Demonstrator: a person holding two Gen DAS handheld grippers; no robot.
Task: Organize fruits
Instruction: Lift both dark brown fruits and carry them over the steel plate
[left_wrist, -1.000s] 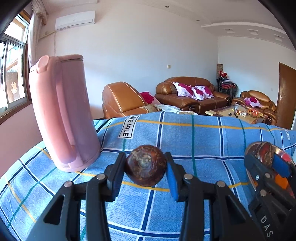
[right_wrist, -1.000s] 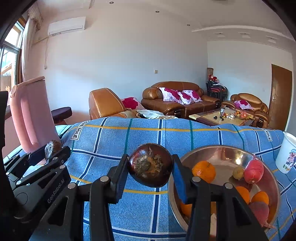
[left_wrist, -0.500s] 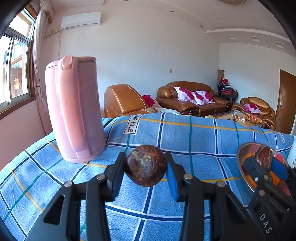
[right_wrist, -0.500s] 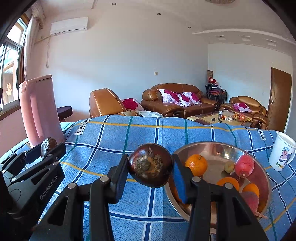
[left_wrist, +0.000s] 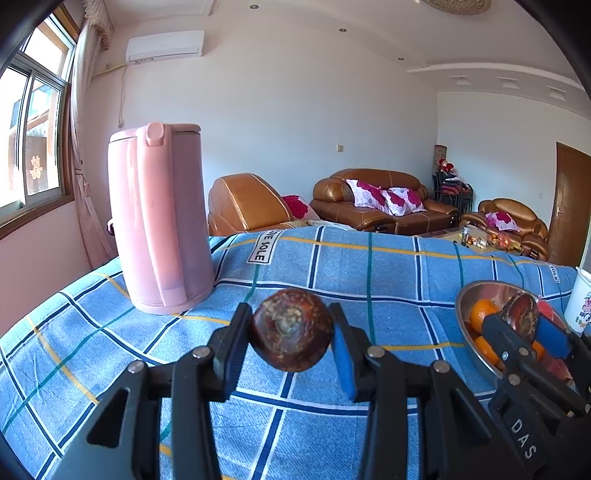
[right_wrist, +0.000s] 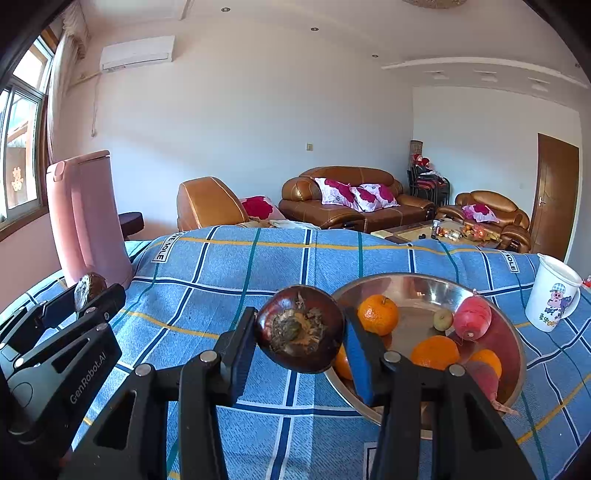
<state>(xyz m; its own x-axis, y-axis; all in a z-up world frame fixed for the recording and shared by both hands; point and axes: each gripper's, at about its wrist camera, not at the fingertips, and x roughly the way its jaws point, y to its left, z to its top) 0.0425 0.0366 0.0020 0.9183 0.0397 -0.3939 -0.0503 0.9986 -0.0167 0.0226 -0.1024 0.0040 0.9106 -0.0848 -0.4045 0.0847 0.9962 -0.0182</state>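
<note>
My left gripper (left_wrist: 291, 332) is shut on a round dark brown fruit (left_wrist: 291, 328), held above the blue checked cloth (left_wrist: 369, 269). A second dark brown fruit (right_wrist: 300, 328) is clamped in my right gripper (right_wrist: 300, 332), just left of a steel bowl (right_wrist: 413, 288). The bowl holds oranges (right_wrist: 378, 313), a red fruit (right_wrist: 472, 317) and a small green one (right_wrist: 442, 319). In the left wrist view the right gripper (left_wrist: 524, 323) and the bowl (left_wrist: 480, 291) sit at the right edge. In the right wrist view the left gripper (right_wrist: 90, 291) shows at the left with its fruit.
A tall pink kettle (left_wrist: 159, 221) stands on the cloth at the back left. A white mug (right_wrist: 554, 297) with a cartoon pig stands right of the bowl. Brown sofas (right_wrist: 351, 199) and a low table lie beyond the cloth's far edge.
Both grippers have drifted back and rightward across the cloth with their fruits still held. The kettle now looks farther off and upright, and more of the bowl and the mug shows.
</note>
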